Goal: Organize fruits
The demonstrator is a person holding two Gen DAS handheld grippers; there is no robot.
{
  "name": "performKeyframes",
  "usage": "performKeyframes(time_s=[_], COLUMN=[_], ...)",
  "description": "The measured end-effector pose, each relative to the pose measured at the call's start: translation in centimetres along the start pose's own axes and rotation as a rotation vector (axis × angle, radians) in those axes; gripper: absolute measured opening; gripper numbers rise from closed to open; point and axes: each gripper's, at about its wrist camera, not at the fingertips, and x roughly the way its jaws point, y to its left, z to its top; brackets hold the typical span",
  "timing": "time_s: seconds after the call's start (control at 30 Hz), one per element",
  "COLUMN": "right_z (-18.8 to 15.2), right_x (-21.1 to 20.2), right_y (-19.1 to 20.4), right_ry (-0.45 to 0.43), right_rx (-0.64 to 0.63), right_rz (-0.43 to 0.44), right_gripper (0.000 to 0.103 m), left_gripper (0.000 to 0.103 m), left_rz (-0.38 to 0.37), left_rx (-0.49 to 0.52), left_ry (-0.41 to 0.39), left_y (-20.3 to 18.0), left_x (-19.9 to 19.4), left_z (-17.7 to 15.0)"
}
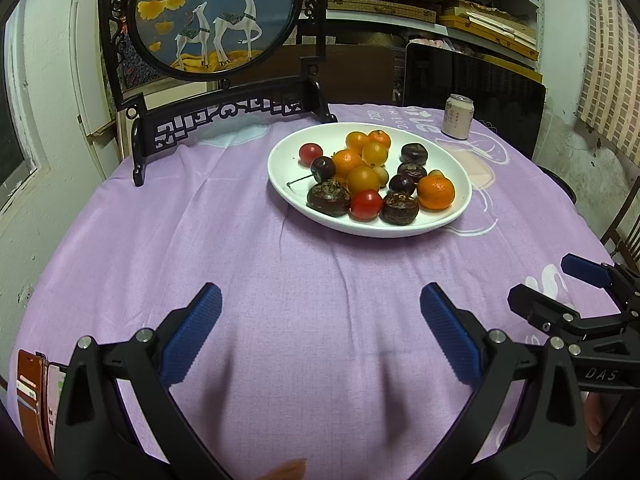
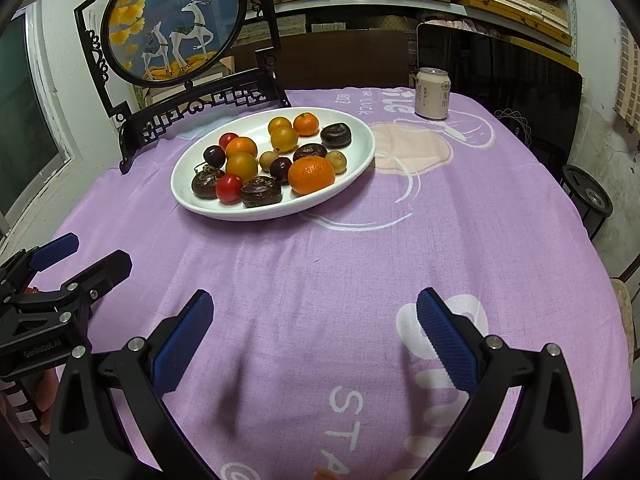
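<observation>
hovering over purple cloth point(image 1: 200, 240): left gripper point(image 1: 320, 308), right gripper point(image 2: 314, 312), both spread wide, empty; fruit plate point(image 1: 288, 152) ahead.

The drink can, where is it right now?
The drink can stands upright at the table's far right, beyond the white plate of fruit.

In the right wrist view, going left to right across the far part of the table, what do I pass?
Deer screen on its black stand → white plate of mixed fruits → drink can. Both sets of tongs sit nearer, open and empty.
</observation>
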Motion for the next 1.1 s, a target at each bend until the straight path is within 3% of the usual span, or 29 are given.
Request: performKeyframes(time_s=[0.63, 0.8, 1.1], right_z=[0.0, 0.0, 0.1], right_x=[0.0, -0.1, -0.1], right_y=[0.1, 0.1, 0.3], right_ry=[0.002, 0.001, 0.000], right_rx=[-0.001, 0.000, -0.004], right_rz=[0.000, 0.000, 0.000], right_gripper=[0.102, 0.102, 0.102], left_gripper=[0.101, 0.101, 0.101], left_rz=[-0.041, 0.003, -0.018], left_rx=[0.008, 0.049, 0.023], left_ry=[0.020, -0.066, -0.046], left_y=[-0.3, -1.0, -0.5], left_x=[0.2, -1.0, -0.9], left_z=[0.0, -0.1, 0.3])
